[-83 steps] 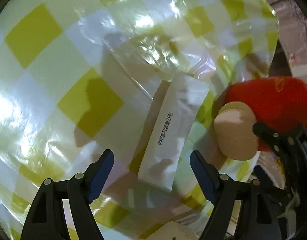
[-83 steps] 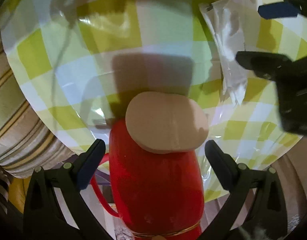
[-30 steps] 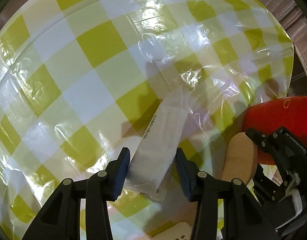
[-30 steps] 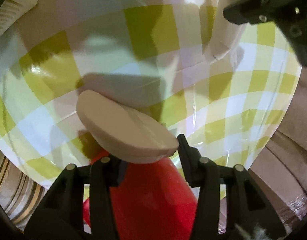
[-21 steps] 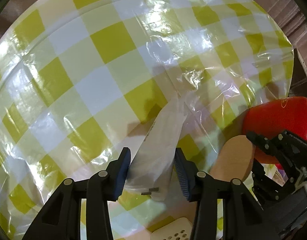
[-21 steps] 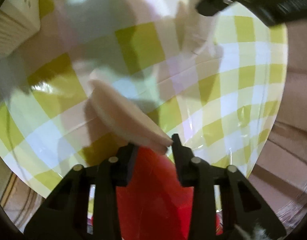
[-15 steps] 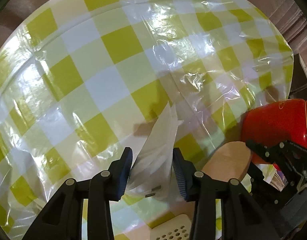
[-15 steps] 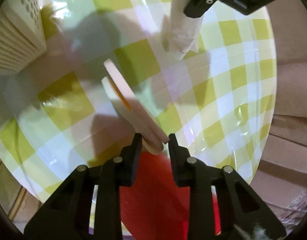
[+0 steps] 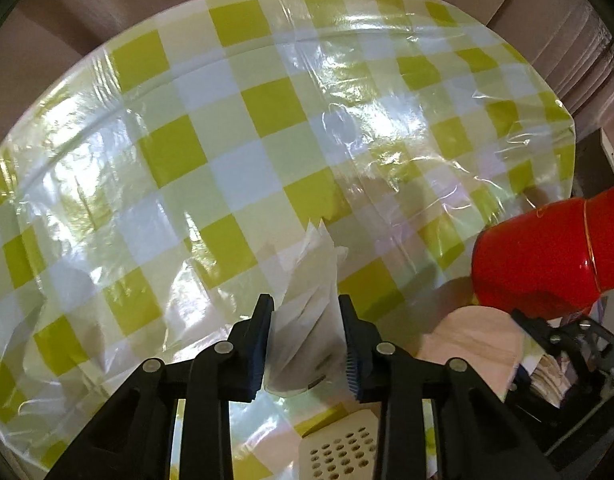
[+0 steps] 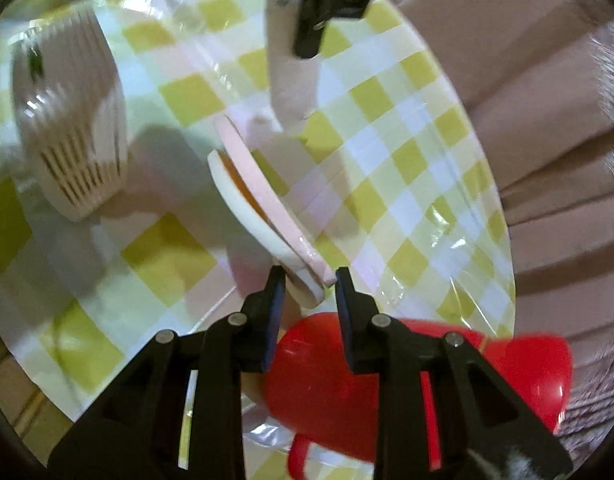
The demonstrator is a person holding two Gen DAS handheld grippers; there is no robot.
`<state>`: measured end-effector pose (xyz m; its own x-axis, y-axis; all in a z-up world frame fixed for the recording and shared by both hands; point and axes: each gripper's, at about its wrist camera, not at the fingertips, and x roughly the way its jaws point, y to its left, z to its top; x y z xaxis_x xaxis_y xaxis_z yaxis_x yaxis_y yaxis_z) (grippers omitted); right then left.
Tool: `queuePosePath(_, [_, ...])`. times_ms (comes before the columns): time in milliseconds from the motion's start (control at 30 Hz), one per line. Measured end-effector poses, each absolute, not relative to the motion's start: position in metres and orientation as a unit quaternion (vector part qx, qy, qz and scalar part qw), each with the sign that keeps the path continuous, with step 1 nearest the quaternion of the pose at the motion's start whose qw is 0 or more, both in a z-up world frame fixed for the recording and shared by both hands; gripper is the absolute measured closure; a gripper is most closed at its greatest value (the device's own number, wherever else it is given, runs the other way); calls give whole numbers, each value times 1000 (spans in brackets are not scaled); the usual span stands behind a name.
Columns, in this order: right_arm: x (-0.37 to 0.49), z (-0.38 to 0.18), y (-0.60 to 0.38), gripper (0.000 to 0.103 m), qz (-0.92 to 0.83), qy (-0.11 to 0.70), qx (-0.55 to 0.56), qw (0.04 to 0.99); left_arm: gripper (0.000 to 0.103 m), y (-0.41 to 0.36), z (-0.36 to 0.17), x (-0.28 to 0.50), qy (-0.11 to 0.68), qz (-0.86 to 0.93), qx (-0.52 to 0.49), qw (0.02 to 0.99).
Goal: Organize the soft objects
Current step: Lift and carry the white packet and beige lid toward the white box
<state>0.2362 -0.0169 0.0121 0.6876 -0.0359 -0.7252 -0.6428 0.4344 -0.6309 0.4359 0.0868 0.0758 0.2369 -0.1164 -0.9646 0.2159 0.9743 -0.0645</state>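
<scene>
A crinkled white sachet [image 9: 307, 332] is pinched by the closing left gripper [image 9: 307, 344] above the checked tablecloth [image 9: 187, 152], while a folded pink sponge pad [image 10: 263, 208] is clamped edgewise in the right gripper [image 10: 307, 292] beside a red mug [image 10: 347, 372], apparently lifted clear for sorting.

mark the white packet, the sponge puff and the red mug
white packet [image 9: 307, 316], left wrist view, on its creased middle between the closing jaws.
sponge puff [image 10: 263, 204], right wrist view, on the pink upper pad, pinched at one end.
red mug [image 9: 539, 256], left wrist view, on its glossy side.
</scene>
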Motion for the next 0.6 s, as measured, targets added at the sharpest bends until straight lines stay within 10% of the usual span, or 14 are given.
queuePosePath(600, [171, 96, -96, 74, 165, 318, -300, 884, 70, 53, 164, 339, 512, -127, 35, 849])
